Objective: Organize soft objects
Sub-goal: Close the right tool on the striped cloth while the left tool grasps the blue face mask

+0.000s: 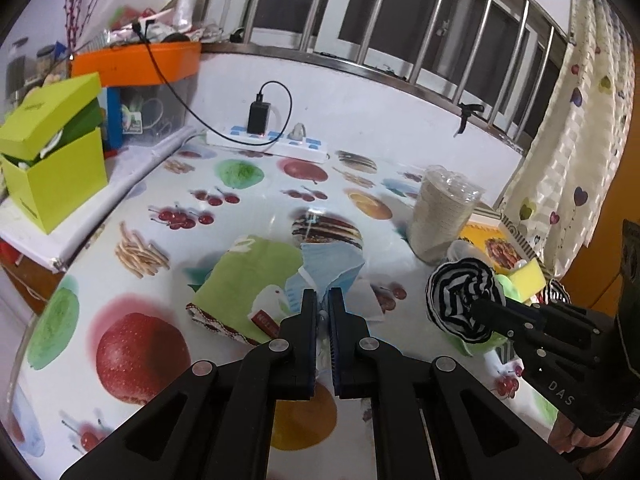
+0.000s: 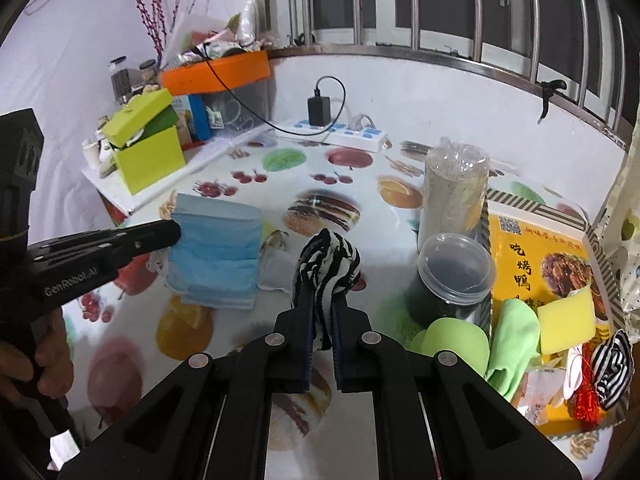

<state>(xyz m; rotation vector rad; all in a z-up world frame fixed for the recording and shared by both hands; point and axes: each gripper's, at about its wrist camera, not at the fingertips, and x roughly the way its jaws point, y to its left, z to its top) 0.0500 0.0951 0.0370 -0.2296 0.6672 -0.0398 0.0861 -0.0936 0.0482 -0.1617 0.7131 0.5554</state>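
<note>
Left gripper: jaws clenched on the blue mask, which hangs from the tips above the counter; in the right wrist view the mask hangs in folds beside the gripper's tip.
Right gripper: jaws clenched on a striped cloth, black and white, bunched into a ball at the tips; the left wrist view shows the same ball held above the counter.
Green towel: lies flat on the counter, just behind the left gripper, partly under the mask.
Yellow box: at the right side of the counter; it holds a yellow sponge, a green cloth over its edge and a second striped cloth.
Jar: clear lid, dark content, stands just left of the yellow box.
Cups: a wrapped stack, upright behind the jar.
Power strip: at the back of the counter, near the wall, with a black charger plugged in.
Hand: holds the handle of the left gripper.
</note>
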